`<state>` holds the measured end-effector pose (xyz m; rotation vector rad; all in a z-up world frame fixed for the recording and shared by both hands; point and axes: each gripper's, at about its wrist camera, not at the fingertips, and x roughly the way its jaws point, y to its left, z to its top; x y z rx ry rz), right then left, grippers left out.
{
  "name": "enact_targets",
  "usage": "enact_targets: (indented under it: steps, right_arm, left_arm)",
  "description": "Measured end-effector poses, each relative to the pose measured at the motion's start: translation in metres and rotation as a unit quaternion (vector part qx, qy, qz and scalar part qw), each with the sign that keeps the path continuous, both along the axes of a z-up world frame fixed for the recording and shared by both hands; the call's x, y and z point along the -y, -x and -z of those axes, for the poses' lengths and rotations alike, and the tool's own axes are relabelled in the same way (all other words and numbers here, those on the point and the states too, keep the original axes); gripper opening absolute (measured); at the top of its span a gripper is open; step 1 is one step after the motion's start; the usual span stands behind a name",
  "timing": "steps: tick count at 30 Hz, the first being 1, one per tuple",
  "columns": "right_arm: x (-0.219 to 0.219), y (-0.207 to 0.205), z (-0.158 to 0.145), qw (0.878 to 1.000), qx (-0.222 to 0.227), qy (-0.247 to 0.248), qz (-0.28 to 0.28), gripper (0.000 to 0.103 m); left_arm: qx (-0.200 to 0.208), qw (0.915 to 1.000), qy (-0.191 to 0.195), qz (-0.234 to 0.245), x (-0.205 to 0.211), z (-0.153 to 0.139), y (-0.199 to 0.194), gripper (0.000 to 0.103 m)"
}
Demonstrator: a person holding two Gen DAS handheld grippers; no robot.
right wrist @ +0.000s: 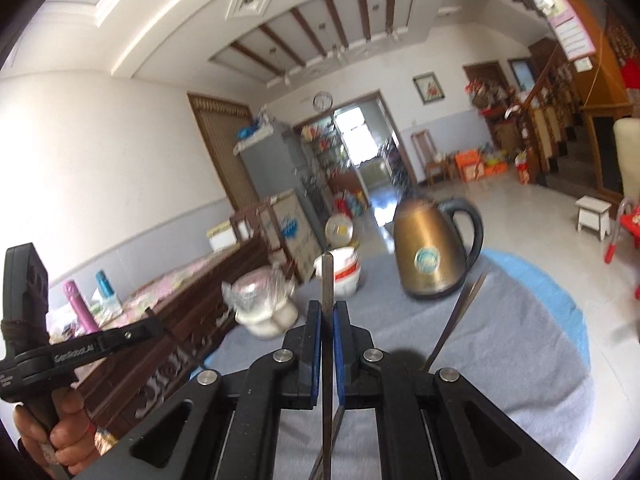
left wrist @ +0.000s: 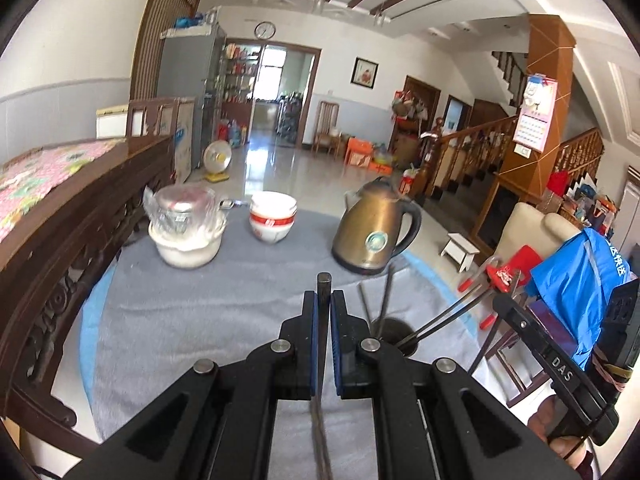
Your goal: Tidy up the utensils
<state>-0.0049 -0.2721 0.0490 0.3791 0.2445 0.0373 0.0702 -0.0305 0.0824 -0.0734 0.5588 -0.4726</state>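
- Left tool [left wrist: 324, 300] pinches one thin dark metal chopstick [left wrist: 324, 282]; right tool [right wrist: 327, 312] pinches one grey metal chopstick [right wrist: 327, 280].
- One bronze steel kettle [left wrist: 370, 230] stands on the grey-clothed desk [left wrist: 200, 304].
- Two stacked white bowls with red bands [left wrist: 273, 216].

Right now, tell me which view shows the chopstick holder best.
The left wrist view. There the holder shows as a dark round opening on the grey cloth, right of the left gripper, with chopsticks standing in it. The right wrist view shows only leaning chopsticks; the right gripper hides the holder.
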Motion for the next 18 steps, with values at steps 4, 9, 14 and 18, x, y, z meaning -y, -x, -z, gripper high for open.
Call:
enact_targets:
  steps: [4, 9, 14, 18]
  right_arm:
    - [0.009, -0.002, -0.016, 0.999, 0.037, 0.006, 0.028, 0.006]
    - [0.025, -0.014, -0.027, 0.996, 0.066, 0.005, 0.055, 0.006]
    - [0.046, -0.028, -0.032, 0.993, 0.083, -0.007, 0.084, 0.006]
    - [0.057, -0.037, -0.034, 0.989, 0.096, -0.003, 0.114, 0.006]
  left_arm:
    - [0.017, 0.9998, 0.004, 0.014, 0.015, -0.015, -0.001, 0.006]
    - [0.036, 0.9987, 0.004, 0.036, 0.042, -0.035, -0.002, 0.006]
    - [0.057, 0.9972, 0.012, 0.047, 0.069, -0.055, -0.007, 0.006]
    - [0.076, 0.9957, 0.019, 0.049, 0.088, -0.065, -0.012, 0.006]
